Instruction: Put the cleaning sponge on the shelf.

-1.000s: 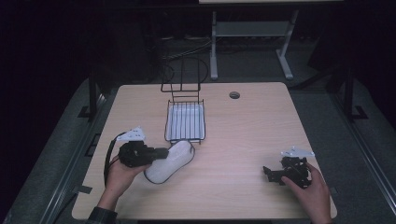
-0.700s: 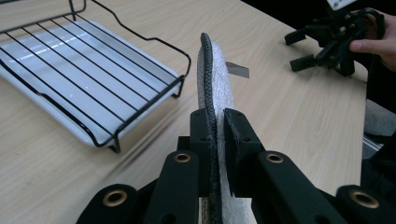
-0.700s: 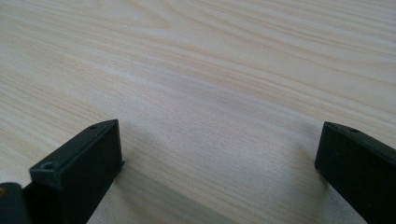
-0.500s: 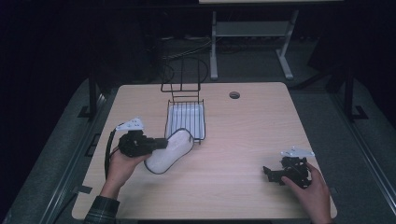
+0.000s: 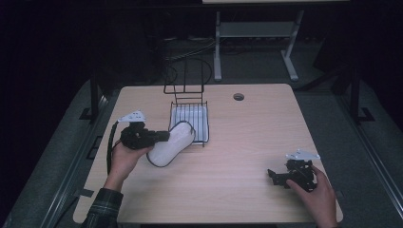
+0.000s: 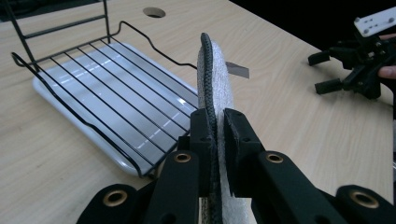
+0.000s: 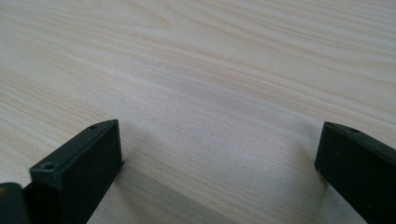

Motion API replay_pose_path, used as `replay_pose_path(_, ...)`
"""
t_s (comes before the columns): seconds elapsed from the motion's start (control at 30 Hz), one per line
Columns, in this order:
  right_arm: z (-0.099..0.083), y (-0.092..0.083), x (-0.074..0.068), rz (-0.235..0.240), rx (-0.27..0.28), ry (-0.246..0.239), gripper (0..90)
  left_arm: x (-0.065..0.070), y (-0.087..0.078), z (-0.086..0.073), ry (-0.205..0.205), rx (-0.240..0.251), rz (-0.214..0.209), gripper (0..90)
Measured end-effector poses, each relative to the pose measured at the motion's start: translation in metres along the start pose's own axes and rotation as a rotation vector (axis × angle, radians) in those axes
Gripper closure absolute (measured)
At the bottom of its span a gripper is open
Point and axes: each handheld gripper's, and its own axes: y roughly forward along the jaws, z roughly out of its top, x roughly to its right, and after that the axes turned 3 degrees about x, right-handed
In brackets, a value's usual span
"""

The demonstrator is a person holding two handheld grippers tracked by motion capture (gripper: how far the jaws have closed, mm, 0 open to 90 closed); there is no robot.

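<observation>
Oven mitt [image 5: 170, 143] is the thing in play here, a pale quilted one with dark edging, and we've got it pinched at one end in our left gripper [image 5: 161, 137], jaws squeezed nearly together on the dark trim with the fabric standing on edge between them, as the left gripper view makes plain. Its long axis runs away from the gripper toward the wire rack [image 5: 188, 107], and the far tip sits right at the near corner of the rack and the white tray [image 5: 204, 124] under it, lifted off the table [image 5: 247, 142] at that end as far as we can judge. So the rack lies just ahead and a bit to the side of the mitt, and our left hand is clearly the closer one. Our right gripper [image 5: 275, 176] rests well apart on the other side, jaws spread wide, nothing between them. Count: one mitt, one rack, one tray, two grippers.
</observation>
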Motion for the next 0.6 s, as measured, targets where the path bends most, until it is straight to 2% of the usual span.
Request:
replay_pose_path(0.4, 0.0, 0.0, 0.0, 0.0, 0.0, 0.0, 0.2, -0.016, 0.006, 0.011, -0.023, 0.014, 0.032, 82.5)
replay_pose_path(0.6, 0.0, 0.0, 0.0, -0.002, 0.001, 0.0, 0.2, -0.024, 0.01, 0.017, -0.025, 0.006, 0.06, 82.5)
